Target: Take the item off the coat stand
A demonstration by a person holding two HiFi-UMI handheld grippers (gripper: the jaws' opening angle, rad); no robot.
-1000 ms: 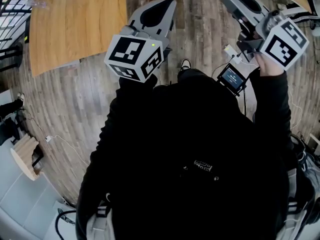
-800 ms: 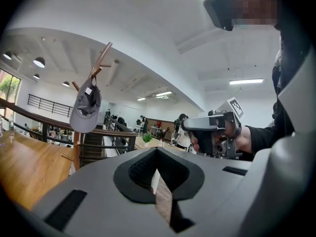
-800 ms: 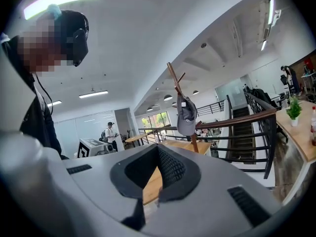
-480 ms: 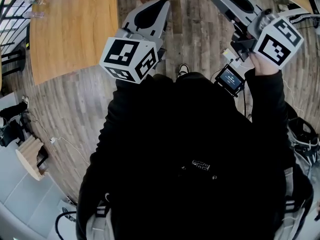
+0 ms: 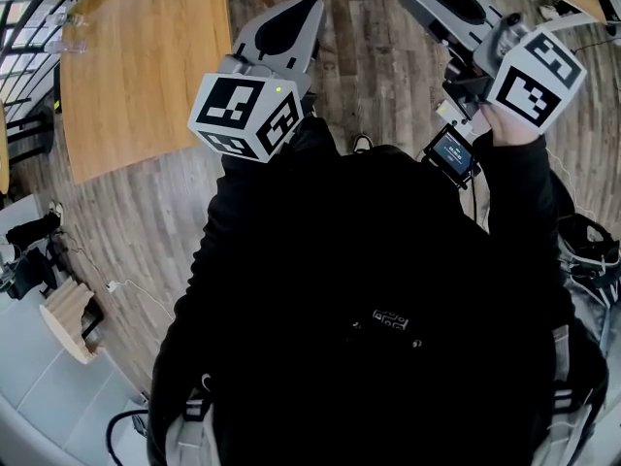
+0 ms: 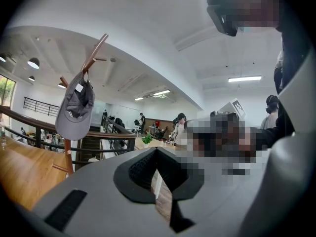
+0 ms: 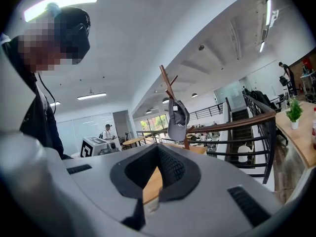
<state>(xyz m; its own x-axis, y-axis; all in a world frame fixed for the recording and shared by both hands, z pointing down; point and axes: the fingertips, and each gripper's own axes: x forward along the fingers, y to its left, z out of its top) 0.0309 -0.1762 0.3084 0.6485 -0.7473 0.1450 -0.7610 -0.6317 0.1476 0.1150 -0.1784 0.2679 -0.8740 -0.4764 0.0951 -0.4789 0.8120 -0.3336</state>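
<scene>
**Cap hangs ahead and above, both grippers shut and empty**

The grey fabric baseball cap (image 6: 75,110) hangs on a peg near the top of the brown wooden coat stand (image 6: 94,53). Its long axis runs nearly upright, with the brim end lowest.

From the left gripper (image 6: 156,150) the cap sits at about 10 o'clock, well apart. From the right gripper (image 7: 158,146) it sits at about 12 to 1 o'clock, also well apart. It looks larger in the left gripper view, so the left is probably nearer.

Both pairs of jaws are pressed together with nothing between them.

A small white tag inside the cap is too small to read, as is the small screen (image 5: 452,152) by the right gripper. The cubes carry only black-and-white square markers.
</scene>
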